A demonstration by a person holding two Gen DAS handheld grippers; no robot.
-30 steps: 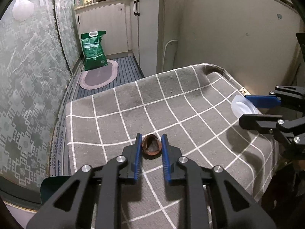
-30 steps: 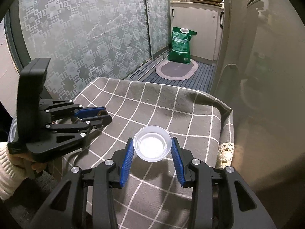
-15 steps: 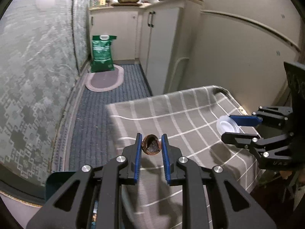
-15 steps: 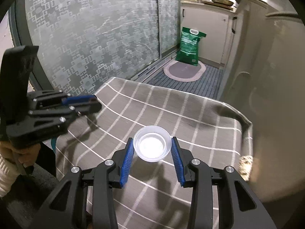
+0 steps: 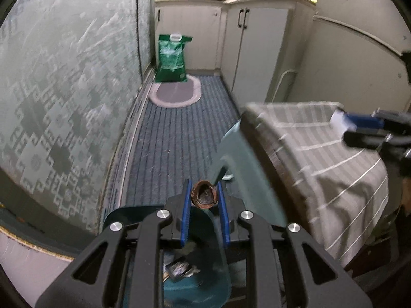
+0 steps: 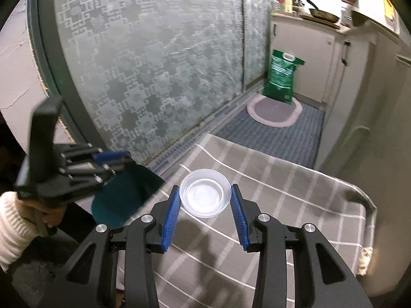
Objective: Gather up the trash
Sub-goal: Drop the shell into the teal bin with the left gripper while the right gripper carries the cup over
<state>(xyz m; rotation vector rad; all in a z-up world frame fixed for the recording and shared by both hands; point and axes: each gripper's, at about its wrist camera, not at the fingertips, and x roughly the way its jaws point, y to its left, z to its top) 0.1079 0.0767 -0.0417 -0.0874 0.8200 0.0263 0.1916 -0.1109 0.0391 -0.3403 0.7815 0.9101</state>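
Observation:
My left gripper (image 5: 204, 197) is shut on a brown nutshell (image 5: 204, 197) and hangs past the table's left edge, over a teal bin (image 5: 195, 286) on the floor with scraps inside. In the right wrist view the left gripper (image 6: 120, 160) shows at the left, above the bin's teal lid (image 6: 123, 200). My right gripper (image 6: 205, 200) is shut on a small clear plastic cup (image 6: 205, 195), held above the grey checked tablecloth (image 6: 282, 205). In the left wrist view the right gripper (image 5: 359, 128) appears at the right edge with the cup (image 5: 339, 119) between its pads.
A patterned glass sliding door (image 6: 154, 64) runs along the left. A green sack (image 5: 171, 59) and an oval mat (image 5: 176, 93) lie on the striped floor by white cabinets (image 5: 254, 51). A white appliance (image 5: 346, 66) stands behind the table. A hand in a cream sleeve (image 6: 10, 228) holds the left gripper.
Both grippers have swung left, each keeping its hold. The left one has left the tabletop and now hangs over the teal bin; the right one has moved toward the table's left edge.

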